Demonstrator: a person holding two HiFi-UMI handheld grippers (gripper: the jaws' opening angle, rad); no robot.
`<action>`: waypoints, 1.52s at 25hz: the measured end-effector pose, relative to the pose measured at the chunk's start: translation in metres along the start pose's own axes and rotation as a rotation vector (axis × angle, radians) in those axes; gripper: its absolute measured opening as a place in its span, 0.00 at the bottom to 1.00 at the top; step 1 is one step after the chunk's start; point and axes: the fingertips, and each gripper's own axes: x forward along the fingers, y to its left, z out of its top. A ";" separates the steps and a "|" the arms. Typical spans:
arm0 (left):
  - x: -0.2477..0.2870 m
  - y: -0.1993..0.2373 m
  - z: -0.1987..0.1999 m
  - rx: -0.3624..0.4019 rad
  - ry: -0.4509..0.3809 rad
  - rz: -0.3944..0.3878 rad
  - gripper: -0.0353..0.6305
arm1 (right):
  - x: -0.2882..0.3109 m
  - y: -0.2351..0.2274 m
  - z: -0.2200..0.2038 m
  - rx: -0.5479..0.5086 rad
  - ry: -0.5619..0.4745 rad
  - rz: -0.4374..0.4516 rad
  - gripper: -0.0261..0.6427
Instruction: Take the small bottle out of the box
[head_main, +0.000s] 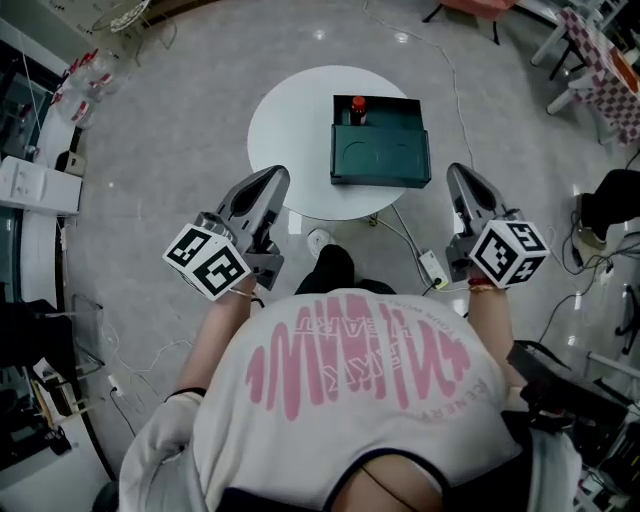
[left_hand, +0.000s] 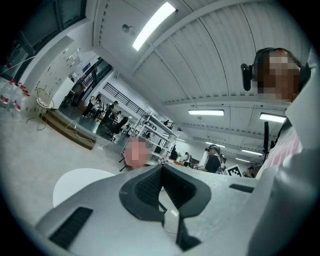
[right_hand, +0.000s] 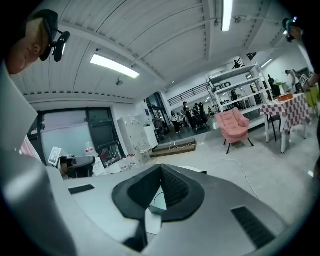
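Observation:
In the head view a dark green box (head_main: 380, 160) lies open on a small round white table (head_main: 290, 120). The small bottle (head_main: 358, 109), dark with a red cap, stands upright in the box's far left corner. My left gripper (head_main: 273, 178) hovers at the table's near left edge, short of the box. Off the table's right side is my right gripper (head_main: 459, 174), level with the box's near edge. The left gripper (left_hand: 161, 168) and the right gripper (right_hand: 161, 168) each have their jaws shut tip to tip on nothing. Both point up toward the ceiling.
Cables and a white power strip (head_main: 433, 268) lie on the grey floor near the table's foot. A checked table (head_main: 603, 62) stands far right, shelving with bottles (head_main: 85, 80) far left. A pink armchair (right_hand: 233, 125) is across the room.

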 end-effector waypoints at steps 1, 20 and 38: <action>0.010 0.004 0.001 0.001 0.004 -0.008 0.06 | 0.009 -0.003 -0.002 0.002 0.011 0.003 0.04; 0.146 0.170 -0.059 -0.184 0.211 -0.053 0.06 | 0.227 -0.062 -0.071 0.096 0.285 0.031 0.04; 0.175 0.241 -0.112 -0.321 0.362 -0.067 0.06 | 0.318 -0.059 -0.131 0.159 0.465 0.024 0.04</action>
